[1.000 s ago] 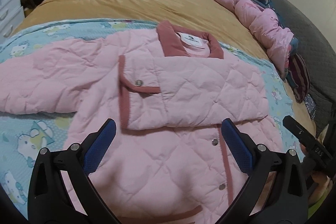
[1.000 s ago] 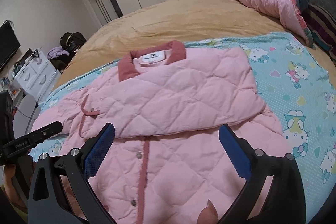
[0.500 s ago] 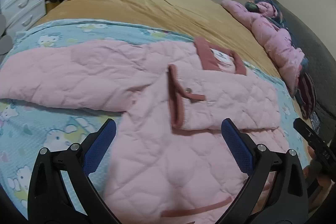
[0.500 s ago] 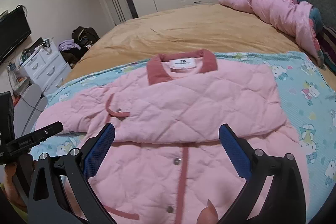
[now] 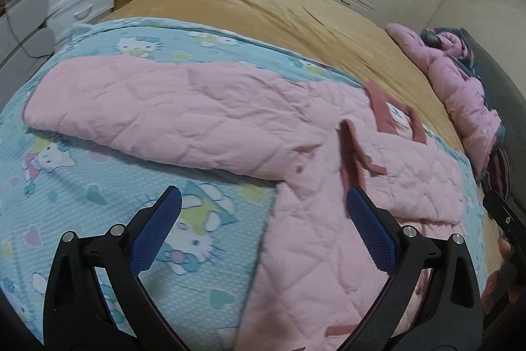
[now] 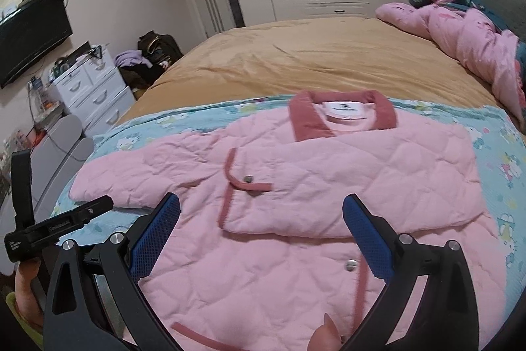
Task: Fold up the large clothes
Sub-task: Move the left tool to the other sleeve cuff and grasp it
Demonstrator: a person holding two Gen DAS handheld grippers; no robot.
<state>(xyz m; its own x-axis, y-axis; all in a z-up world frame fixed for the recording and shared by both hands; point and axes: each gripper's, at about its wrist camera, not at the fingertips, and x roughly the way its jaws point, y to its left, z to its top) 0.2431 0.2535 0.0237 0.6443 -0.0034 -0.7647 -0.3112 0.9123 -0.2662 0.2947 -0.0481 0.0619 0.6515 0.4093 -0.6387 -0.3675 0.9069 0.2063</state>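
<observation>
A pink quilted jacket (image 6: 328, 193) with a dark pink collar lies front up on a blue cartoon-print blanket (image 6: 499, 160). One sleeve is folded across its chest, its cuff with a snap near the middle. The other sleeve (image 5: 157, 111) stretches out flat to the left. My left gripper (image 5: 261, 219) hovers open above the blanket and the jacket's side, below that outstretched sleeve. Over the jacket's lower front my right gripper (image 6: 261, 226) hangs open and holds nothing. Part of the left tool (image 6: 56, 226) and a hand show at that view's left edge.
The blanket rests on a tan bedspread (image 6: 312, 61). A bundled pink duvet (image 6: 473, 35) lies at the far right by a grey headboard. White drawers (image 6: 92, 91), bags and a wall TV (image 6: 29, 35) stand left of the bed; wardrobes line the back wall.
The left gripper has swung left, so the outstretched sleeve now fills its view. The right gripper has drifted left and slightly back over the jacket. Both stayed open.
</observation>
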